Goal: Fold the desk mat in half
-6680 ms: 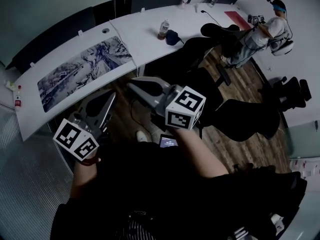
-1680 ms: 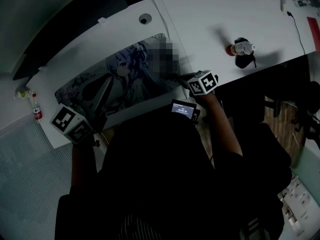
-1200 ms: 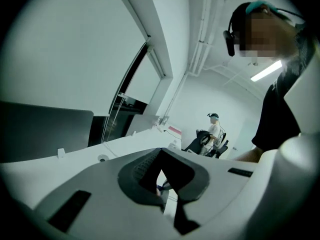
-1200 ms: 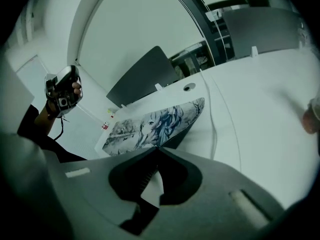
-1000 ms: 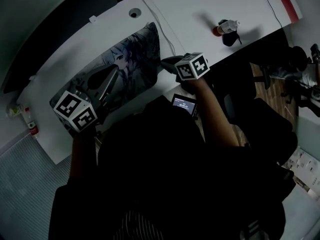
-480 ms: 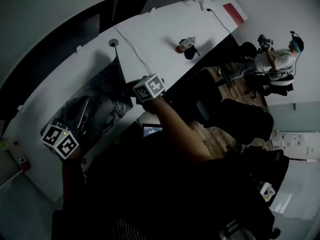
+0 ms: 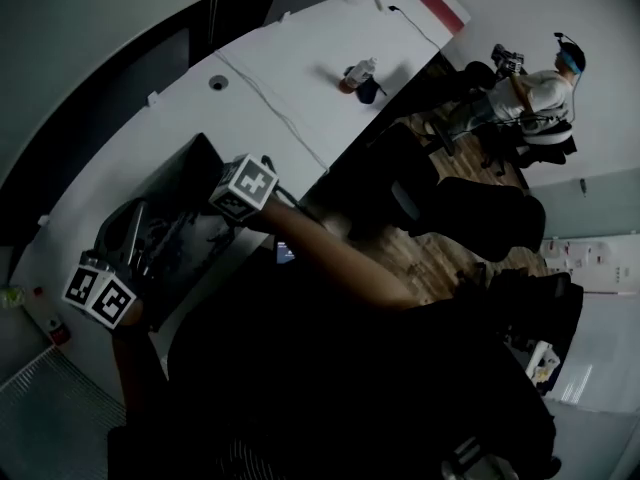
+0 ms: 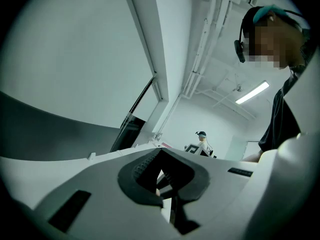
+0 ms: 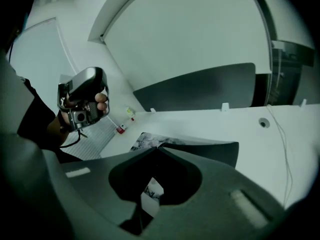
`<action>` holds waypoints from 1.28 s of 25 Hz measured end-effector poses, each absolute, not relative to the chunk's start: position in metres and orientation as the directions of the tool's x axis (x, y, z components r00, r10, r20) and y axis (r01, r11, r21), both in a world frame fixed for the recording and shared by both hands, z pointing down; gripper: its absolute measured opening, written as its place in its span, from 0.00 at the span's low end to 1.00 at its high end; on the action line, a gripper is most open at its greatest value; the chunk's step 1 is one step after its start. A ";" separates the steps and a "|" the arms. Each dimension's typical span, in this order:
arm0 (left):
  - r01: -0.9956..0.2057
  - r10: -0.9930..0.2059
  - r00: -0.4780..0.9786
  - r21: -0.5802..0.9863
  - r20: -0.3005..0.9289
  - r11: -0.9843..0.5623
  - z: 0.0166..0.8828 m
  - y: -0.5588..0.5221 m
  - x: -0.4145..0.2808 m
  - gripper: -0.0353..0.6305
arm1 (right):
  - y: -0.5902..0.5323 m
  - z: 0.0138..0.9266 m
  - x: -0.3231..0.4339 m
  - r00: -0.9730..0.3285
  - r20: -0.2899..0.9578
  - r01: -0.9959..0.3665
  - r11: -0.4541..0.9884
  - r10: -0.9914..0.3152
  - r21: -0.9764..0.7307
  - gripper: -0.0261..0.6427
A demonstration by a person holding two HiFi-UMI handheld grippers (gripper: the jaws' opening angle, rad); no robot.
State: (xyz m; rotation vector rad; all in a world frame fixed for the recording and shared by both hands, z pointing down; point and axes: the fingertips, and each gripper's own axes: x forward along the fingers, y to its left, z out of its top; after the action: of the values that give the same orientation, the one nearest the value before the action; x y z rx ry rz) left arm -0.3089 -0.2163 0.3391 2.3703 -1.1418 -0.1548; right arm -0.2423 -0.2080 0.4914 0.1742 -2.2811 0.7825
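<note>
Showing dark underside, desk mat [image 9: 215, 153] partly folded over itself.

From our head we are looking steeply down over the counter [image 7: 160, 118]. The camera on our left tool [image 7: 135, 223] is facing almost level along its jaws toward a distant person [image 8: 201, 138], whom the head view is sharing. The one on our right tool [image 7: 215, 173] is pointing down across the counter, catching the left tool.
</note>
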 end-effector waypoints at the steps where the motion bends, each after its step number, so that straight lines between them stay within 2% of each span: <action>1: -0.711 -0.774 0.625 0.486 0.105 -0.508 0.338 -0.216 -0.313 0.06 | -0.201 0.491 -0.245 -0.726 0.673 -0.305 0.814 0.137 -0.495 0.06; 5: -0.701 -0.820 0.565 0.579 0.096 -0.415 0.356 -0.205 -0.347 0.06 | -0.199 0.490 -0.271 -0.727 0.664 -0.243 0.839 0.174 -0.487 0.06; 9: -0.770 -0.906 0.401 0.585 0.135 -0.253 0.367 -0.167 -0.441 0.06 | -0.165 0.506 -0.338 -0.693 0.649 -0.118 0.840 0.312 -0.530 0.06; 12: -0.778 -0.941 0.301 0.610 0.153 -0.150 0.373 -0.138 -0.475 0.06 | -0.125 0.538 -0.371 -0.626 0.655 -0.038 0.823 0.422 -0.567 0.06; 17: -0.778 -0.956 0.275 0.609 0.106 -0.156 0.378 -0.112 -0.462 0.06 | -0.072 0.579 -0.411 -0.522 0.642 0.043 0.769 0.562 -0.638 0.05; 20: -0.779 -0.973 0.173 0.626 0.153 -0.040 0.388 -0.076 -0.485 0.06 | -0.046 0.585 -0.437 -0.478 0.622 0.084 0.737 0.621 -0.671 0.05; 25: -0.790 -0.976 0.043 0.606 0.214 0.098 0.396 -0.043 -0.515 0.06 | -0.025 0.607 -0.472 -0.435 0.623 0.098 0.722 0.650 -0.685 0.06; 29: -0.798 -0.973 0.001 0.586 0.231 0.138 0.408 -0.031 -0.517 0.06 | -0.009 0.612 -0.489 -0.413 0.617 0.154 0.720 0.669 -0.677 0.06; 32: -0.798 -0.970 -0.008 0.583 0.243 0.152 0.409 -0.010 -0.509 0.06 | 0.015 0.616 -0.494 -0.392 0.624 0.145 0.715 0.676 -0.684 0.06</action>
State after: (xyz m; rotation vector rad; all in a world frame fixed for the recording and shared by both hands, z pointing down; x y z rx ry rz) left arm -0.5093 -0.0098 0.4086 1.6833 -1.8425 -0.3746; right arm -0.4939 0.0147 0.6156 -0.6337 -1.9176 0.6651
